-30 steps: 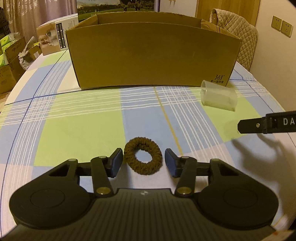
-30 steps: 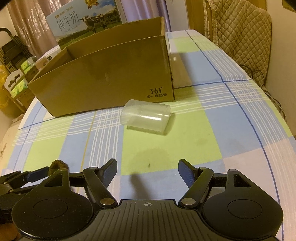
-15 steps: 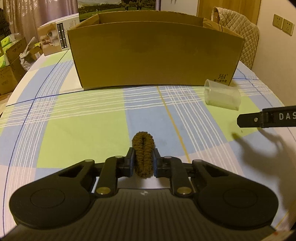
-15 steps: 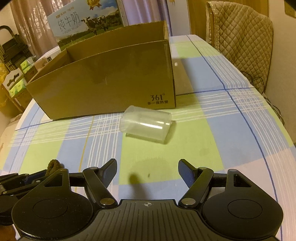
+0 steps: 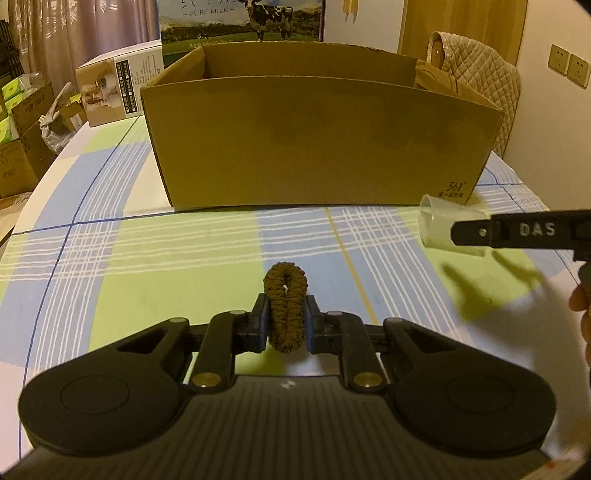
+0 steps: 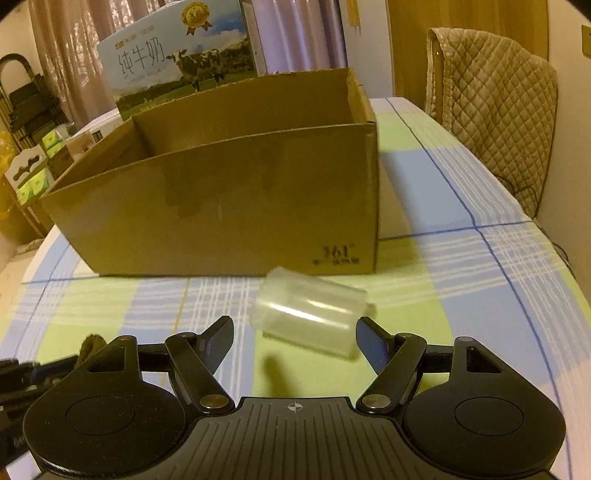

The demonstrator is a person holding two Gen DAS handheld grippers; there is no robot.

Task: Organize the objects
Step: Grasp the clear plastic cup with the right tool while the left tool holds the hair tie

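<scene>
At the lower centre of the left view, the left gripper (image 5: 285, 325) pinches a brown braided fabric hair ring (image 5: 286, 306), squeezed flat. In the right view the right gripper (image 6: 295, 341) stands spread, a clear plastic cup (image 6: 308, 317) lying on its side between its fingertips, untouched. Behind, mid-frame, sits an open brown cardboard box (image 6: 221, 218) on the checked tablecloth (image 6: 461, 280).

A lived-in home room: checked blue-green cloth on the bench (image 5: 155, 258), quilted beige chair cover (image 6: 495, 96) upper right, curtains (image 5: 74, 33) upper left (milk carton (image 6: 177, 62) behind).
</scene>
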